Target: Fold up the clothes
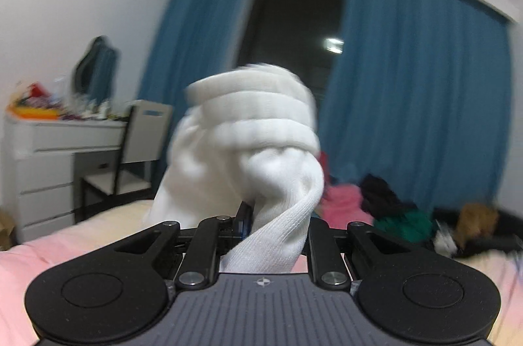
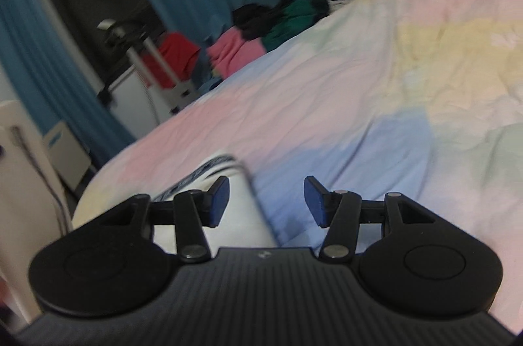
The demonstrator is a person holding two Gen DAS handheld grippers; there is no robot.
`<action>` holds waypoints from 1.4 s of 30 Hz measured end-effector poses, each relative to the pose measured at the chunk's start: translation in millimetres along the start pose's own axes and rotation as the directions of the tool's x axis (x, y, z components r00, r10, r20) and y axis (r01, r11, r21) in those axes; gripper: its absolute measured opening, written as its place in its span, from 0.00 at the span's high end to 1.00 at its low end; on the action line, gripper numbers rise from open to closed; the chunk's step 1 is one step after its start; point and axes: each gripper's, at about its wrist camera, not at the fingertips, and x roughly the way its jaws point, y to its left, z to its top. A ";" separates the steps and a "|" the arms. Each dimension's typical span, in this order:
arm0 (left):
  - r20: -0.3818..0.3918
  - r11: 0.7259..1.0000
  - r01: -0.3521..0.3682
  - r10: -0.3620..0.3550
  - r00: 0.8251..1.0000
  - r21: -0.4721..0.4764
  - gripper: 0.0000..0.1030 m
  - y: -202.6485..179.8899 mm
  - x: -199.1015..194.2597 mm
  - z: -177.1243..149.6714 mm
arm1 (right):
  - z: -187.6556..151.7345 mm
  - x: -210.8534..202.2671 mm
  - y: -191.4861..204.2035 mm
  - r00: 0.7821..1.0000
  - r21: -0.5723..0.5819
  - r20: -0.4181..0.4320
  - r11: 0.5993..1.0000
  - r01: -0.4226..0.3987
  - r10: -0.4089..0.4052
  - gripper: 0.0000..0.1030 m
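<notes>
Left tongs (image 1: 261,212): closed on a white sock (image 1: 248,149), which bulges up through the middle of the left view and hides the tips; the sock is lifted clear of the bed (image 1: 98,234).
Right tongs (image 2: 266,202): wide apart, holding nothing, the blue pads (image 2: 219,202) showing at lower centre of the right view.
Beneath the right tongs: a white cloth with dark stripes (image 2: 209,182) lies on the pastel bedcover (image 2: 359,84), partly behind the left-hand pad; whether it touches the pad I cannot tell.
Step in hand: probably pairing or rolling the sock.
Doing it well: keep the pinch firm, lower the sock onto a flat stretch of cover, and bring the free tongs to its loose end before letting go.
Further out: the heap of clothes (image 2: 261,32) sits at the far edge of the bed, upper centre, in front of blue curtains (image 1: 418,77).
Risk: the bunched knit may unroll if released in the air.
</notes>
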 end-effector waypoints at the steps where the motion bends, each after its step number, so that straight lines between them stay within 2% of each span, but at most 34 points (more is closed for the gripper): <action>1: -0.007 0.998 0.028 -0.028 1.000 0.051 0.84 -17.3 -2.8 -19.1 | 2.0 -0.2 -4.8 1.000 0.017 0.009 1.000 0.007 -0.008 0.47; 3: -0.049 0.982 0.096 -0.090 0.995 0.161 0.84 -49.8 -5.5 -59.7 | 5.0 1.9 -14.7 1.000 0.057 0.013 0.998 0.014 -0.015 0.47; 4: -0.093 0.968 0.134 -0.116 0.989 0.213 0.84 -62.7 -6.0 -81.3 | 6.3 3.3 -19.8 1.000 0.079 0.013 0.997 0.016 -0.017 0.47; 7: -0.253 0.914 0.228 -0.145 0.957 0.337 0.83 -90.9 -0.5 -142.9 | 4.5 8.5 -30.1 1.000 0.140 -0.005 0.990 -0.015 0.016 0.47; 9: -0.254 0.885 0.234 -0.138 0.957 0.402 0.81 -99.9 -1.0 -163.0 | 4.2 15.8 -35.3 0.997 0.183 -0.034 0.981 -0.066 0.073 0.47; 10: -0.243 0.880 0.240 -0.148 0.959 0.411 0.80 -102.1 -2.6 -164.6 | 2.2 19.2 -36.6 0.993 0.206 -0.049 0.974 -0.094 0.106 0.47; 13: -0.294 0.857 0.282 -0.162 0.942 0.431 0.63 -104.3 0.7 -159.0 | -3.0 29.2 -35.8 0.974 0.273 -0.079 0.945 -0.182 0.211 0.47; 15: -0.337 0.828 0.297 -0.141 0.931 0.475 0.25 -102.0 0.0 -156.0 | -8.0 35.7 -34.6 0.950 0.329 -0.098 0.910 -0.250 0.297 0.47; 16: -0.347 0.818 0.317 -0.154 0.925 0.480 0.19 -91.6 0.3 -152.8 | -10.4 38.2 -33.0 0.938 0.348 -0.108 0.897 -0.274 0.329 0.47; 19: -0.394 0.791 0.369 -0.177 0.902 0.488 0.15 -44.1 11.2 -139.0 | -16.4 44.1 -26.0 0.910 0.375 -0.138 0.871 -0.318 0.392 0.46; 20: -0.414 0.781 0.380 -0.171 0.894 0.496 0.15 -30.4 12.9 -134.5 | -18.1 46.3 -23.7 0.900 0.381 -0.150 0.864 -0.329 0.409 0.42; 22: -0.443 0.764 0.390 -0.153 0.883 0.515 0.15 9.4 14.6 -125.5 | -21.9 53.2 -19.4 0.874 0.406 -0.171 0.840 -0.359 0.456 0.40; 24: -0.455 0.750 0.395 -0.140 0.879 0.531 0.14 28.2 6.7 -118.6 | -23.2 62.3 -14.0 0.859 0.419 -0.187 0.830 -0.368 0.476 0.40; 27: -0.463 0.727 0.395 -0.120 0.878 0.561 0.13 53.0 -7.5 -112.5 | -20.6 75.7 0.4 0.870 0.373 -0.199 0.856 -0.358 0.451 0.39; 30: -0.424 0.725 0.363 -0.109 0.899 0.585 0.12 73.2 -23.4 -115.4 | -18.9 90.6 12.4 0.882 0.294 -0.219 0.890 -0.347 0.416 0.41; 35: -0.415 0.718 0.366 -0.119 0.902 0.592 0.12 80.7 -25.8 -119.0 | -10.6 68.5 27.4 0.911 0.176 -0.182 0.924 -0.340 0.370 0.69; 36: -0.412 0.718 0.369 -0.124 0.903 0.591 0.12 79.5 -26.8 -118.6 | -8.1 61.9 29.9 0.915 0.156 -0.172 0.928 -0.339 0.364 0.69; 38: -0.411 0.722 0.396 -0.168 0.896 0.567 0.12 75.8 -34.9 -116.6 | -1.3 40.8 30.0 0.921 0.135 -0.127 0.927 -0.350 0.367 0.69; 39: -0.416 0.715 0.426 -0.205 0.886 0.555 0.09 76.4 -38.2 -116.1 | 0.8 29.4 26.5 0.926 0.134 -0.099 0.927 -0.351 0.365 0.69; 42: -0.452 0.689 0.460 -0.211 0.867 0.560 0.08 76.3 -38.2 -123.3 | -1.0 12.1 14.5 0.954 0.098 -0.077 0.954 -0.283 0.291 0.69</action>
